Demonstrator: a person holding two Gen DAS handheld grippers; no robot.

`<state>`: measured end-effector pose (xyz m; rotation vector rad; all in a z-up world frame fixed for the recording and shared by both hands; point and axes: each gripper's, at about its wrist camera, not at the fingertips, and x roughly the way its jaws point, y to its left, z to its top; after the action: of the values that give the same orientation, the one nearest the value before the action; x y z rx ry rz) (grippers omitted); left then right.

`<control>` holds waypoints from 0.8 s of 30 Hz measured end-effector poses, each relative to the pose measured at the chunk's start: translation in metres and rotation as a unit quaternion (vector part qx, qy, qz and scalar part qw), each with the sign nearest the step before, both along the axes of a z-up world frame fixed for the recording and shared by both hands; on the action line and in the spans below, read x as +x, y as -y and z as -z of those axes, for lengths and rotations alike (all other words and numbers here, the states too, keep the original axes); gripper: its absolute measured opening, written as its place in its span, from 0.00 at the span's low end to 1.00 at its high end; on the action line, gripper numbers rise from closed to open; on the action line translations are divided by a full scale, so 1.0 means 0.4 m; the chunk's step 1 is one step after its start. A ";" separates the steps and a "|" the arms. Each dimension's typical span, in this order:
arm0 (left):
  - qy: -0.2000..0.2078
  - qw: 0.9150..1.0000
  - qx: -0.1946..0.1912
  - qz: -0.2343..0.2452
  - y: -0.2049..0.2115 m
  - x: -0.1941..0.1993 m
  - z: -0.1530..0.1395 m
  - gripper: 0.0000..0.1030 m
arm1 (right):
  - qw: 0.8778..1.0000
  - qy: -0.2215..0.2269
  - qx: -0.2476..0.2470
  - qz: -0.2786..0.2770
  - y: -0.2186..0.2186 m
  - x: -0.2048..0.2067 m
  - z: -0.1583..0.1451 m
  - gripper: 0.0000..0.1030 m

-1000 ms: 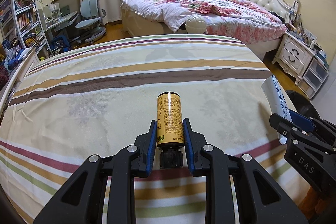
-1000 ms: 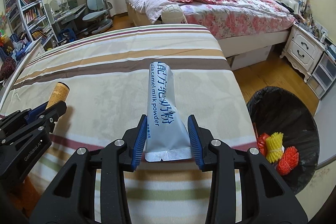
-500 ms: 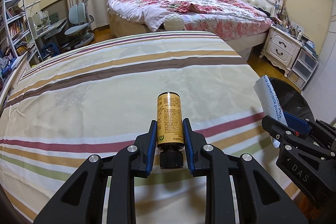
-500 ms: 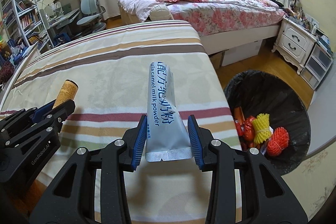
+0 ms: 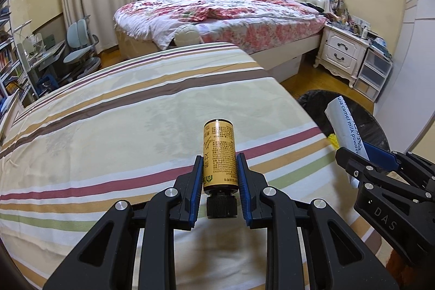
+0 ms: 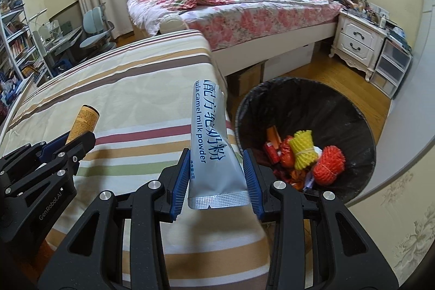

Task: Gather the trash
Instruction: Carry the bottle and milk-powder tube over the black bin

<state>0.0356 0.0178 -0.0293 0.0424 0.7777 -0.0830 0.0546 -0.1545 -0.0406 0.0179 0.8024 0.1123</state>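
Observation:
My left gripper [image 5: 219, 167] is shut on a small yellow bottle [image 5: 219, 155] with a black cap, held above the striped cloth of the table [image 5: 122, 127]. The same bottle [image 6: 83, 121] and left gripper [image 6: 81, 139] show at the left of the right wrist view. My right gripper [image 6: 216, 162] is shut on a silver milk powder sachet [image 6: 209, 137], near the table's right edge. That sachet [image 5: 345, 127] appears at the right of the left wrist view. A black-lined trash bin [image 6: 350, 110] stands on the floor just right of the table, holding red, yellow and orange wrappers and nets.
A bed with floral bedding [image 6: 231, 2] lies beyond the table. A white nightstand [image 6: 359, 42] and plastic drawers [image 6: 394, 67] stand at the right. Desk, chair [image 6: 95, 31] and bookshelves fill the left. Wooden floor [image 6: 312, 67] lies between bin and bed.
Both grippers have moved right across the table with their loads. The trash bin has come more fully into view and nearer the right gripper. Both grips are unchanged.

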 end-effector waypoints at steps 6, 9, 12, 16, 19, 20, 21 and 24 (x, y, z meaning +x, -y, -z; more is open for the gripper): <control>0.006 1.000 0.002 0.023 0.059 0.015 -0.013 0.25 | 1.000 0.005 0.004 0.028 0.066 0.001 -0.003 0.37; 0.012 0.999 0.002 0.035 0.093 0.021 -0.023 0.25 | 0.999 0.008 0.003 0.043 0.096 0.005 -0.005 0.37; 0.019 0.999 0.002 0.048 0.128 0.032 -0.031 0.25 | 0.998 0.011 0.001 0.058 0.127 0.012 -0.009 0.37; 0.023 0.998 0.002 0.064 0.175 0.053 -0.035 0.25 | 0.997 0.014 0.000 0.082 0.177 0.025 -0.014 0.37; 0.024 0.997 0.003 0.075 0.207 0.073 -0.032 0.25 | 0.995 0.016 -0.001 0.099 0.217 0.040 -0.016 0.37; 0.024 0.997 0.004 0.078 0.217 0.081 -0.031 0.25 | 0.994 0.016 -0.002 0.104 0.226 0.045 -0.015 0.37; 0.025 0.996 0.004 0.081 0.227 0.087 -0.030 0.25 | 0.994 0.016 -0.002 0.108 0.238 0.052 -0.014 0.37; 0.027 0.996 0.009 0.090 0.254 0.108 -0.028 0.25 | 0.993 0.015 -0.001 0.119 0.266 0.069 -0.010 0.37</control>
<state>0.0787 -0.0840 -0.0182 0.1312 0.7186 -0.2452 0.0821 -0.2609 -0.0364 0.1091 0.7642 -0.1145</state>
